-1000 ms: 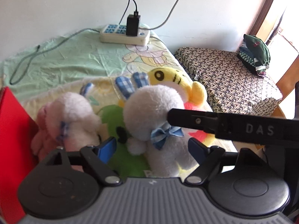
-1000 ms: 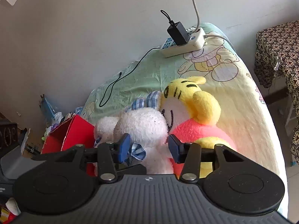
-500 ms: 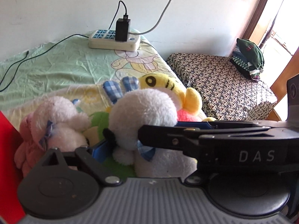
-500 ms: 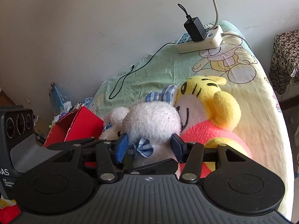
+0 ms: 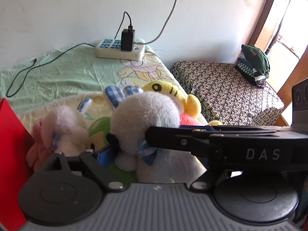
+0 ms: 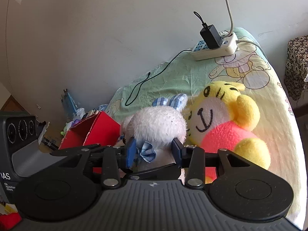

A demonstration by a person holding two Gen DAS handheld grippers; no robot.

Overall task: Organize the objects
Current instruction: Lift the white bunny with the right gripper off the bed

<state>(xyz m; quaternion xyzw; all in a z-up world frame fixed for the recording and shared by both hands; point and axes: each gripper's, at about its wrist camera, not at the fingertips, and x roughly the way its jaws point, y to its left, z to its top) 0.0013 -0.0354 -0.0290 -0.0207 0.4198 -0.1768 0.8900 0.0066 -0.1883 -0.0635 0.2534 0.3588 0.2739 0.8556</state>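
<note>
We work over a bed point(image 5: 63, 77) with a green-and-yellow cartoon sheet, set against a pale wall. A power strip point(image 5: 119, 50) with a black charger plugged in lies near the wall, and its thin cable trails across the sheet.

The white plush rabbit point(image 6: 156, 125) stands at the near edge of the bed, touching the yellow plush tiger point(image 6: 223, 119) on one side; a smaller pink-and-white plush point(image 5: 57, 129) stands just beside it on the other. A red box point(image 6: 92, 130) stands open close by.

The right claw point(image 6: 154, 151) has its blue pads set on either side of the rabbit's neck, at the blue bow. They look to be gripping it, though the fur hides the contact. The left claw point(image 5: 154, 154) shows only one blue pad beside the rabbit; the right unit crosses in front of the other, so we cannot tell its state.

Hazards, as we judge them:
- Both units crowd one toy; they may collide.
- A grip on fur or bow alone may slip during the lift.
- Lifting may topple the neighbouring plush toys.
</note>
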